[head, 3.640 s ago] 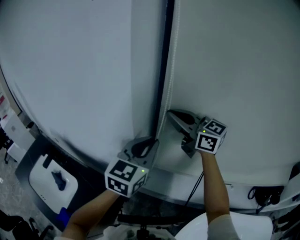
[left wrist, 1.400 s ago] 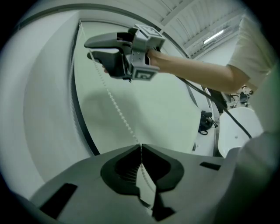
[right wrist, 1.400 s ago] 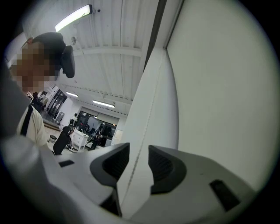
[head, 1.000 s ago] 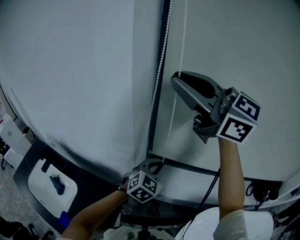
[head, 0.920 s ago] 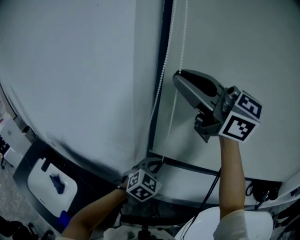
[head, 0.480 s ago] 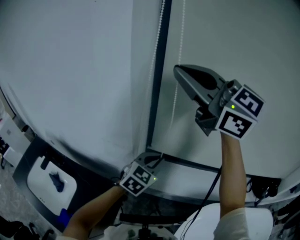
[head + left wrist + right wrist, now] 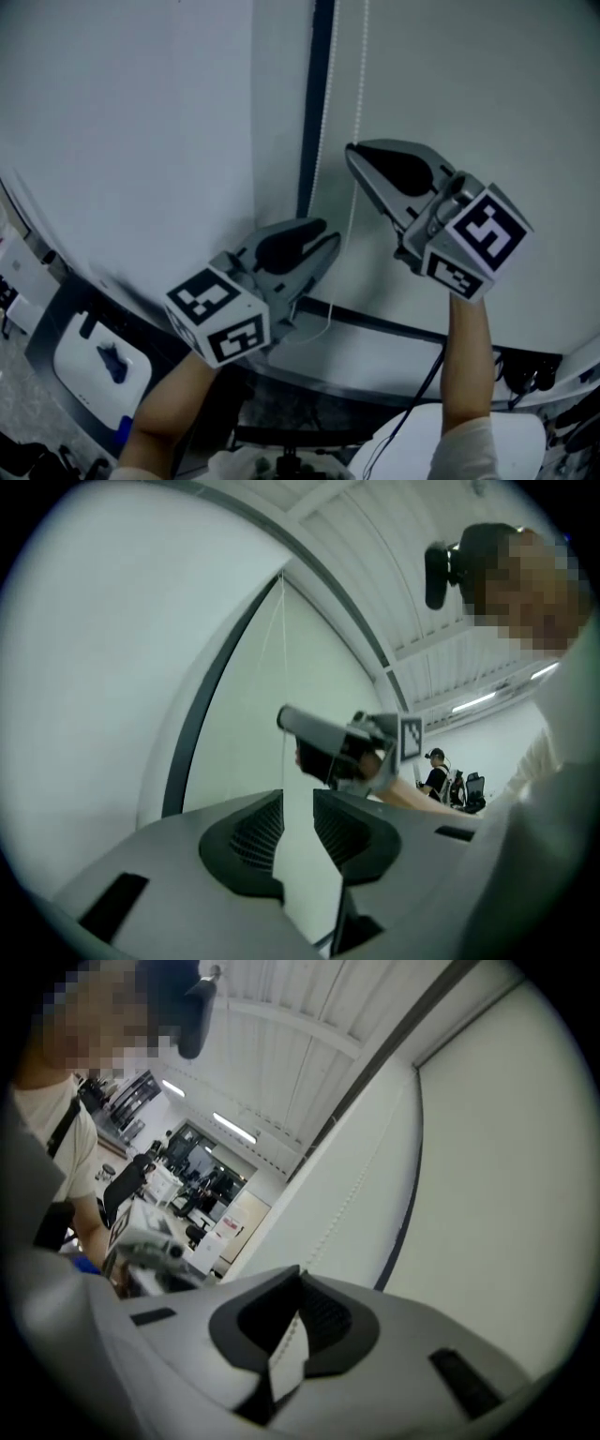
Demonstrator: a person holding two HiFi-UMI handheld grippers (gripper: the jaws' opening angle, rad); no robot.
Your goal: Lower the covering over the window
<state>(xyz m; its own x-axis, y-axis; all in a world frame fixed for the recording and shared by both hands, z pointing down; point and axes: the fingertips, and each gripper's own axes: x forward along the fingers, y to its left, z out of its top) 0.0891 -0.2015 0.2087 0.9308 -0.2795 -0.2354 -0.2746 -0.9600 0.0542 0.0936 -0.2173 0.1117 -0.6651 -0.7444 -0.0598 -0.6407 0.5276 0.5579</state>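
Beside the dark frame bar [image 7: 314, 94], the pale blind [image 7: 487, 84] hangs over the window. Its bead cord [image 7: 358, 84] is pinched in the right gripper's [image 7: 356, 155] closed jaws. The left gripper's [image 7: 323, 239] jaws, just opening, stand apart with the cord running loose between them.

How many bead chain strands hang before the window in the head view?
2. One bead chain strand runs beside the dark window frame; the other strand hangs right of it, held in the shut right gripper.
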